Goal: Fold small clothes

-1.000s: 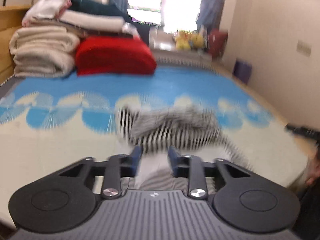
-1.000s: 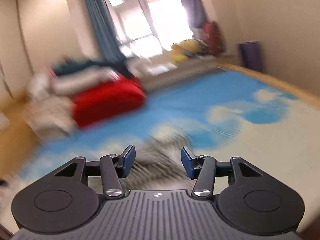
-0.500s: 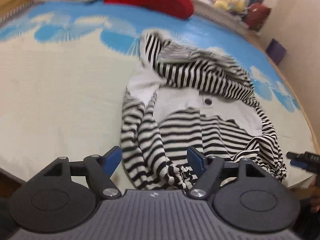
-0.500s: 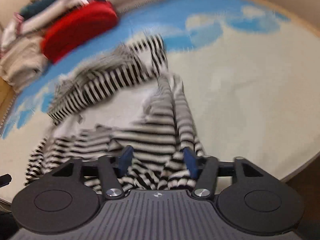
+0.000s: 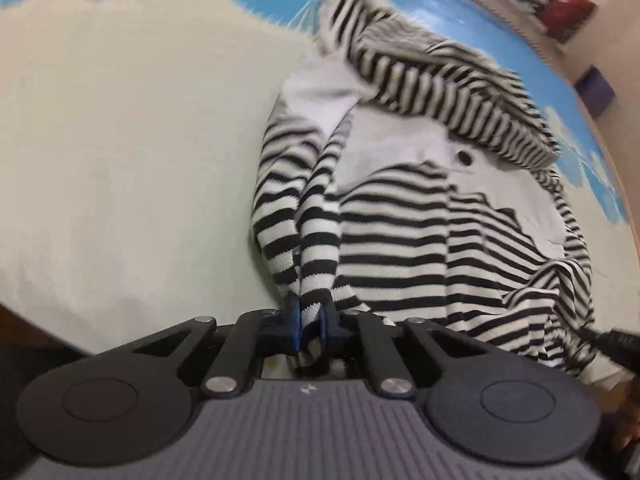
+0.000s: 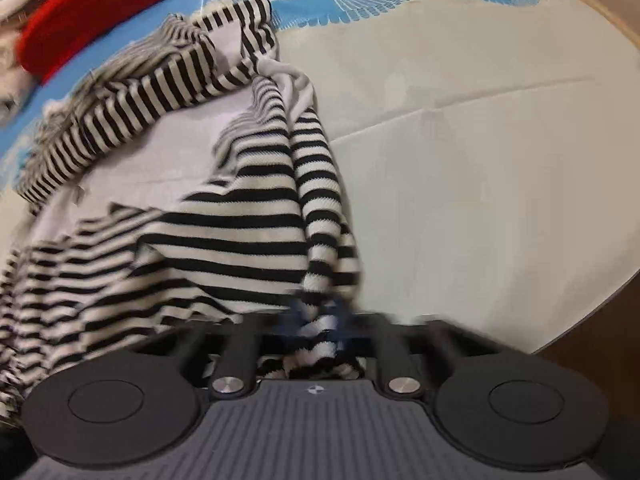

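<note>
Both grippers' fingers have just closed, left gripper (image 5: 310, 316) and right gripper (image 6: 318, 318) pinching the striped garment's (image 5: 400, 224) near hem.

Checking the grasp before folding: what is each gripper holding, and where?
Both grip the striped garment: left gripper and right gripper each pinch a sleeve end.

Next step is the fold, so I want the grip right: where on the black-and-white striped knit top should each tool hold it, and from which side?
Hold the black-and-white striped knit top by its two sleeve cuffs, coming from the near bed edge. Both sleeves trail toward that edge, bunched narrow. The left tool and right tool have just been closing and are pinching them.
</note>
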{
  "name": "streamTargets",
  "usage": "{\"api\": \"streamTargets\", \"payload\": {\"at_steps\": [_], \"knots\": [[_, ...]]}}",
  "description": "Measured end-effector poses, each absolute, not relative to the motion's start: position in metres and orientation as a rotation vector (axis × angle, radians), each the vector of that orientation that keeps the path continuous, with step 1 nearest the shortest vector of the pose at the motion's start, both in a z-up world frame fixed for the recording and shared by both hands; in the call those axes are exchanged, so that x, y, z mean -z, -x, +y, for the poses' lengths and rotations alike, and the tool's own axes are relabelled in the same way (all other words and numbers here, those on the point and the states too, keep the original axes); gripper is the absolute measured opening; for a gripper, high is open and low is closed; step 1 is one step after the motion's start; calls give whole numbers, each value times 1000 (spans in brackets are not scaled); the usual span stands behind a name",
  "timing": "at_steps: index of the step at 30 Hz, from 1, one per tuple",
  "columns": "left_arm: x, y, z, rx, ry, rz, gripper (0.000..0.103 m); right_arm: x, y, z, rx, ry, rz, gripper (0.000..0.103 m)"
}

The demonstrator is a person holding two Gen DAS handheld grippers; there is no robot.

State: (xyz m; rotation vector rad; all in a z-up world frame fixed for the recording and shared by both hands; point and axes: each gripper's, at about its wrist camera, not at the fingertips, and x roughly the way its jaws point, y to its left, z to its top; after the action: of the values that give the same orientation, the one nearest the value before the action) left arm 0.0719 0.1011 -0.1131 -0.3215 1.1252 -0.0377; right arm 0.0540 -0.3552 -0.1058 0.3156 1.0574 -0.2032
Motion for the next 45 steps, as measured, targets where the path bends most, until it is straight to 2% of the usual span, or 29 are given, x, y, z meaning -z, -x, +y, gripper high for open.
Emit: {"api": "streamTargets", "payload": {"at_steps": [5, 8, 11, 13, 14, 15, 16, 17, 18, 26, 28, 29, 30, 31, 32, 36, 45], "knots": [[80, -48, 123, 18, 339, 1002, 9, 73, -25, -376, 230, -452, 979, 5], [92, -44, 118, 21, 256, 1094, 10, 78, -17, -372, 234, -425, 1043, 5], [112, -47, 115, 47, 265, 1187, 15, 98, -20, -373, 236, -448, 1132, 7], [112, -50, 121, 29, 305, 1170, 29, 99, -20, -375, 245, -472, 1104, 13], [112, -52, 125, 17, 333, 1162, 46, 97, -20, -374, 250, -465, 1081, 22], [111, -54, 130, 1, 374, 1151, 59, 95, -19, -372, 244, -458, 1060, 36], [113, -55, 136, -11, 427, 1144, 62, 95, -20, -370, 231, -453, 1047, 44], [115, -59, 137, -17, 461, 1147, 63, 96, -21, -367, 217, -449, 1043, 53], [119, -63, 140, -19, 503, 1158, 64, 98, -23, -365, 202, -448, 1047, 58], [136, -76, 124, -23, 453, 1207, 63, 125, -33, -349, 156, -390, 1083, 66], [137, -76, 120, -16, 439, 1201, 49, 127, -35, -344, 161, -334, 1074, 60], [137, -76, 119, -8, 425, 1201, 31, 129, -34, -342, 167, -306, 1076, 37], [137, -74, 119, -1, 408, 1199, 18, 130, -33, -343, 170, -286, 1081, 24], [136, -73, 117, 5, 384, 1192, 14, 128, -31, -344, 164, -295, 1073, 20], [133, -71, 116, 11, 365, 1183, 11, 126, -28, -346, 149, -326, 1050, 14], [111, -62, 118, 41, 340, 1128, 10, 100, -16, -352, 133, -334, 980, 12], [15, -36, 136, 162, 273, 1015, 9, 8, 30, -367, 18, -415, 822, 8]]}}
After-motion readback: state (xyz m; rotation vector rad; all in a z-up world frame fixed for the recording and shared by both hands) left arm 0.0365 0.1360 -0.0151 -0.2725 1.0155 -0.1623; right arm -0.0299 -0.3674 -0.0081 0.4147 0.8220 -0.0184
